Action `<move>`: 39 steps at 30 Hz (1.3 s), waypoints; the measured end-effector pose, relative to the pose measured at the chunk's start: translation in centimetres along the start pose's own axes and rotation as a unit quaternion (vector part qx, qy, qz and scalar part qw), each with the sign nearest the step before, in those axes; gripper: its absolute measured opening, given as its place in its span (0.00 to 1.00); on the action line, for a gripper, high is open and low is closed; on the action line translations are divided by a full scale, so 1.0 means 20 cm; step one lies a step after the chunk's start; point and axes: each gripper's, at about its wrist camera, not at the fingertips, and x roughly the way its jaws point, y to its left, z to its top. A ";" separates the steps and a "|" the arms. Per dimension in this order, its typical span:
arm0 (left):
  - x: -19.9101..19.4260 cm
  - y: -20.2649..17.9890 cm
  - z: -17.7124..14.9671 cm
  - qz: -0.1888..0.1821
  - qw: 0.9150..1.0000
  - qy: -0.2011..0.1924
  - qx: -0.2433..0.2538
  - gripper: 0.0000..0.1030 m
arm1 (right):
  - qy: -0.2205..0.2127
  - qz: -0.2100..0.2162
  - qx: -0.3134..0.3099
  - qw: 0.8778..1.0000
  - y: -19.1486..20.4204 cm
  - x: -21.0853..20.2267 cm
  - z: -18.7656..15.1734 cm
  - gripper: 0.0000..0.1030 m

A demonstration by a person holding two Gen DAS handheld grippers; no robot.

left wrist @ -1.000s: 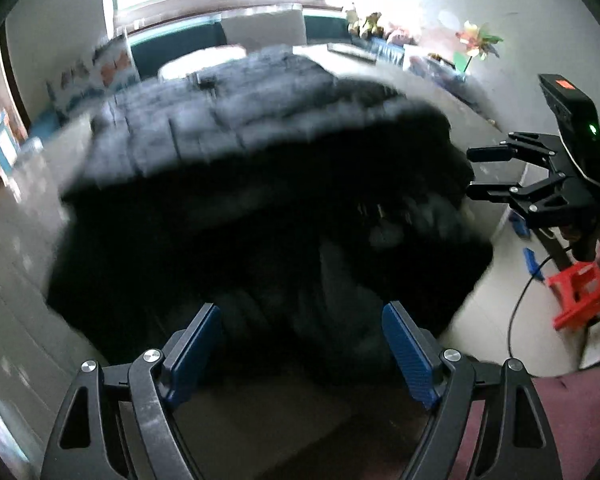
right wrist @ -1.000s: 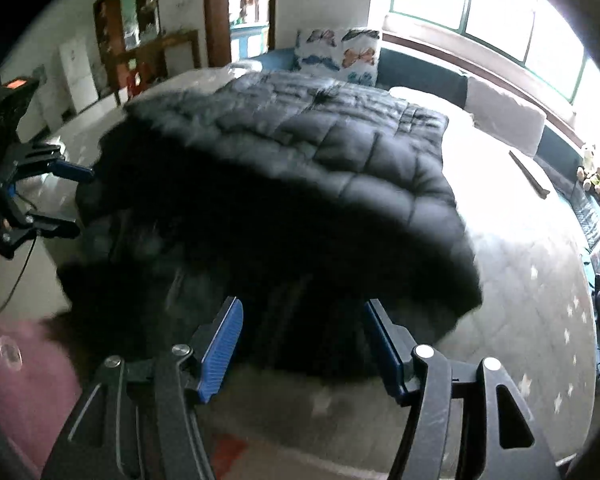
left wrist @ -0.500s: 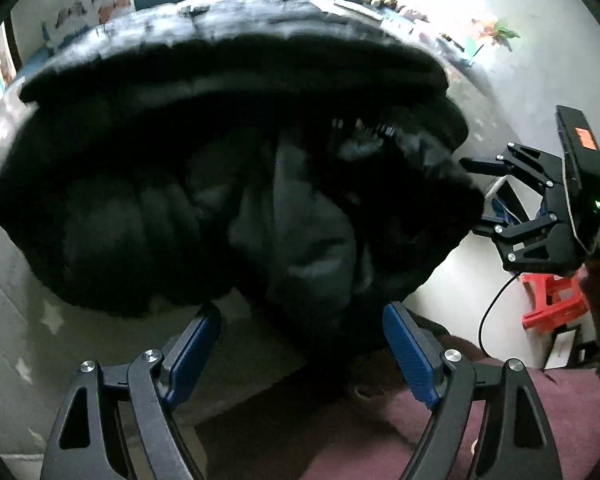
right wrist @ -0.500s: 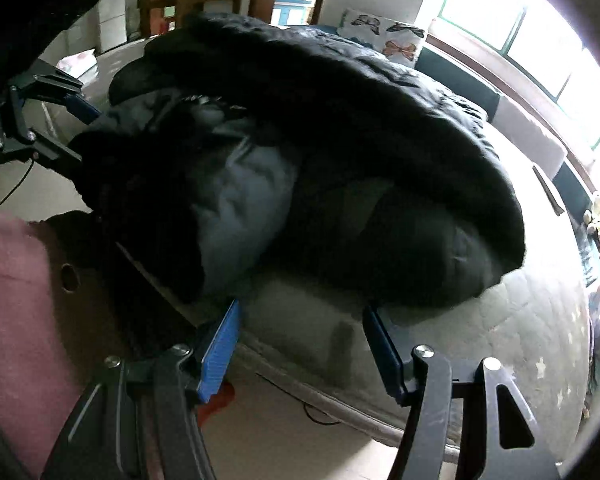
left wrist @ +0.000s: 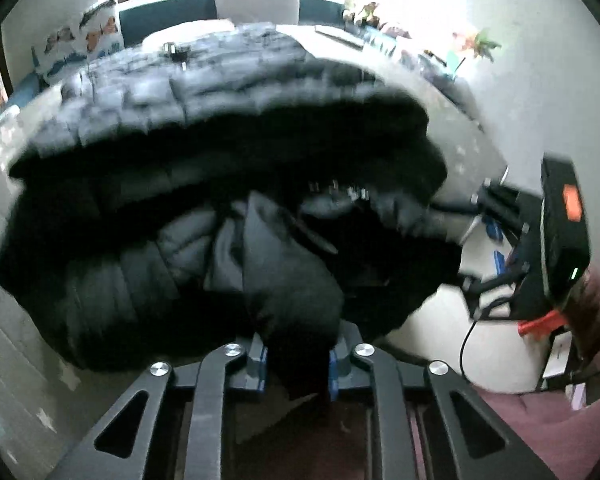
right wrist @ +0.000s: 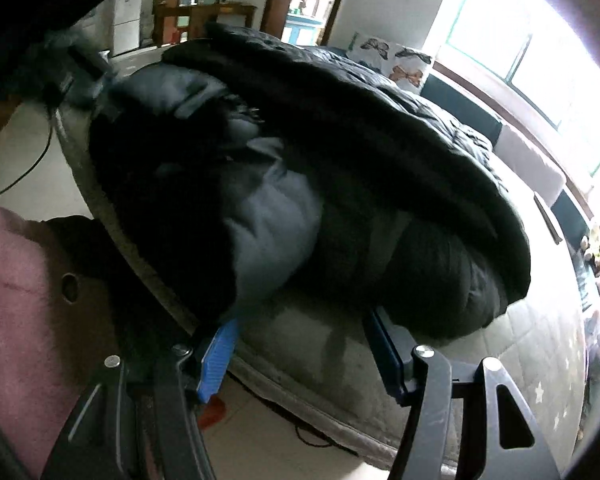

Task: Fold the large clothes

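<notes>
A large black quilted down jacket lies bunched on the bed, its near edge overhanging; it also shows in the right wrist view. My left gripper is shut on a fold of the jacket's near edge. My right gripper is open, its blue pads just below the jacket's near edge at the mattress side, holding nothing. The right gripper also shows at the right of the left wrist view.
The mattress has a pale quilted cover with stars. Cushions and windows line the far side. A cable and a red stool are on the floor at the right. My maroon sleeve is at the left.
My left gripper has moved in and shut on the jacket's near fold. The right gripper has moved closer under the jacket's edge and stays open.
</notes>
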 end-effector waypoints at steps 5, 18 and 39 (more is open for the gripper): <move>-0.09 0.02 0.17 -0.011 1.000 -0.026 0.006 0.20 | -0.029 -0.013 -0.034 0.999 0.06 -0.01 0.05 0.66; -0.10 0.12 0.17 -0.043 0.999 -0.030 0.001 0.21 | -0.072 -0.037 -0.011 0.997 0.05 0.01 0.23 0.38; -0.12 0.15 -0.30 0.222 0.953 -0.148 0.145 0.89 | -0.091 0.033 0.104 0.990 -0.26 -0.11 0.55 0.26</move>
